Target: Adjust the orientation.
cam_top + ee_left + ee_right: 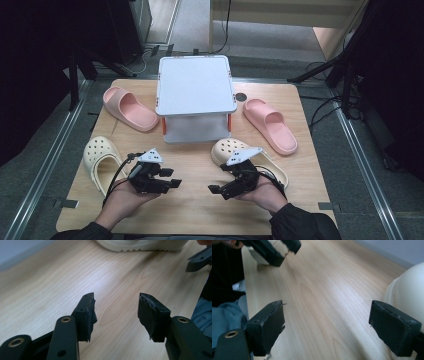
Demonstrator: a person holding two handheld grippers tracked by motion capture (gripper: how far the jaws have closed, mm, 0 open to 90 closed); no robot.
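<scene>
cream clogs lie on the wooden table (200, 210) at either side of the near half: the left cream clog (100, 162) sits near the left edge, and the right cream clog (240, 152) sits just in front of a white two-level stand (196, 95) with orange posts that occupies the middle of the far side. a pink slide (129, 108) lies to the left of the stand and a second pink slide (270, 125) to its right. the left gripper (172, 184) is held low over bare wood, pointing toward the middle of the table, its jaws parted with nothing between them; in the left gripper view the gap frames only wood grain. the right gripper (215, 190) faces it from the other side, apart from it, with its jaws spread wide and empty, the right cream clog just beside one jaw in the right gripper view.
</scene>
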